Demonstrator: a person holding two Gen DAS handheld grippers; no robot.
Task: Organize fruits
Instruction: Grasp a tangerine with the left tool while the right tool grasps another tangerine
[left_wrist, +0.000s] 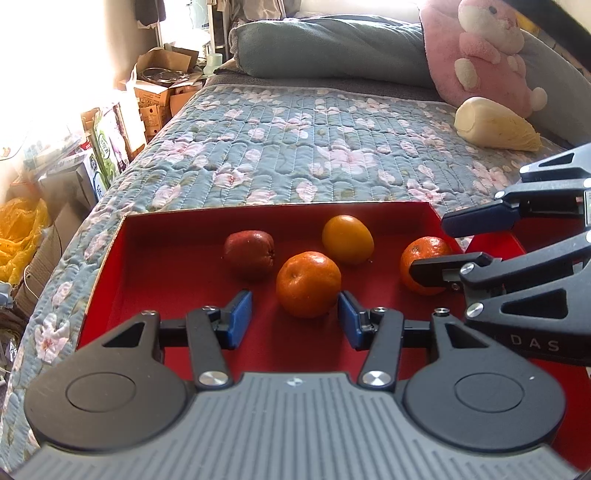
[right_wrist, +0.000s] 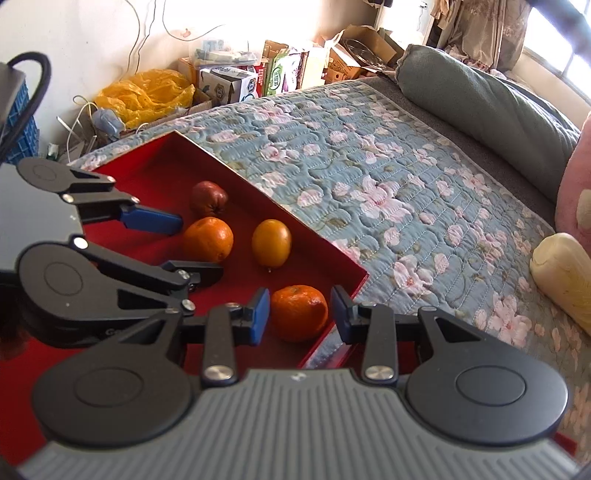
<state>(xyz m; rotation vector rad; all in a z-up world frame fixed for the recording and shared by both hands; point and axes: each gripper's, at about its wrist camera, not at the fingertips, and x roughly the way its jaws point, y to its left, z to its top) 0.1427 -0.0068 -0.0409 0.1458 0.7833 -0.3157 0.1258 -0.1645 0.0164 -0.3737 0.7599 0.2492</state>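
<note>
you had a floral quilt across the frame's middle, a grey-green pillow along the top, a pink plush upper right, and cardboard boxes with a yellow plastic bag at left.

A tray lies on the bed, holding four fruits. One mandarin sits between the left claw fingers; another between the right claw fingers, beside the tray's corner. An apple and lemon lie beyond.
</note>
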